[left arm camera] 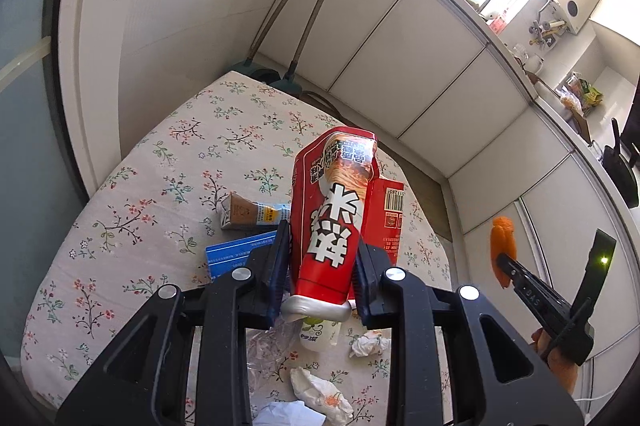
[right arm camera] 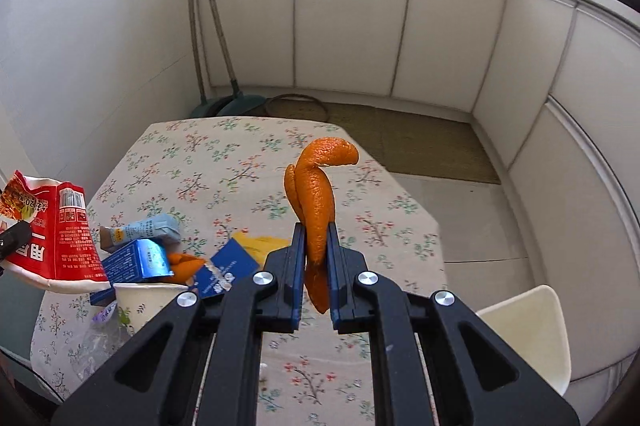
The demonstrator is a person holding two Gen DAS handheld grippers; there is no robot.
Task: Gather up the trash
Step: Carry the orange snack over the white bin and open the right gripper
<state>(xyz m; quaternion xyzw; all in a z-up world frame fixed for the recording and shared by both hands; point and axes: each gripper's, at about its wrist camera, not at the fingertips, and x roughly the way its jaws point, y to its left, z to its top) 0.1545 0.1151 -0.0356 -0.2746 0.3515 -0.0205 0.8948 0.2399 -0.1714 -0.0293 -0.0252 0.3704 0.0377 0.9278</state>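
Left gripper (left arm camera: 322, 262) clamped on red noodle bag (left arm camera: 332, 210), bag held upright off floral table (left arm camera: 120, 226).
Below and beyond its jaws I see leftovers: brown carton (left arm camera: 244, 212), blue box (left arm camera: 236, 258), crumpled tissues (left arm camera: 368, 344).
Right gripper (right arm camera: 316, 254) pinched shut on orange peel (right arm camera: 316, 194), clear above table.
I judge: two pieces in hand, none binned here; most trash left.

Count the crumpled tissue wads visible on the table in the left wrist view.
3: a small wad right of the left gripper, a larger orange-stained one below it, one at the bottom edge. The gripper body may hide more.
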